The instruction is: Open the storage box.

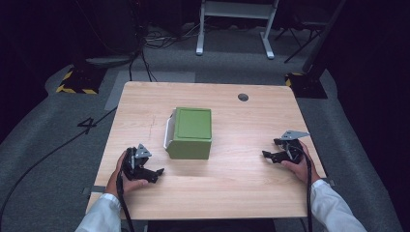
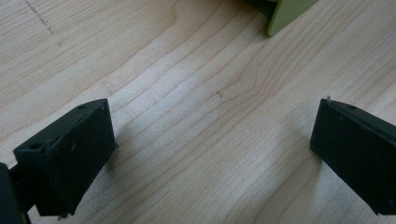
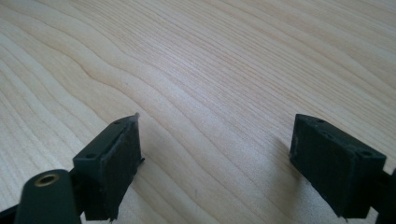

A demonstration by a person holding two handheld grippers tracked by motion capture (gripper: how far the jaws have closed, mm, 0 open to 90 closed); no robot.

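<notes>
Grippers low over a pale wooden counter, one in each hand, a green box between them.

Left gripper: held near the counter's near-left corner, nose pointing right and a little forward toward the box. Grey three-cornered plate on top, cable trailing back past a white sleeve. In the left gripper view its fingers stand wide apart with bare wood grain between them; nothing held. A green corner of the box shows at the top edge of that view, ahead of the fingers and apart from them.

Green box: sits about mid-counter, slightly left of centre, lid on, upright. A whitish handle or strap runs down its left side. Neither gripper touches it; the left one is near, the right one well apart.

Right gripper: near the counter's right edge, nose pointing left toward the box, grey plate on top, cable running back along the forearm. In the right gripper view its fingers are spread wide over bare wood, holding nothing.

Small dark round hole in the counter's far right part.
</notes>
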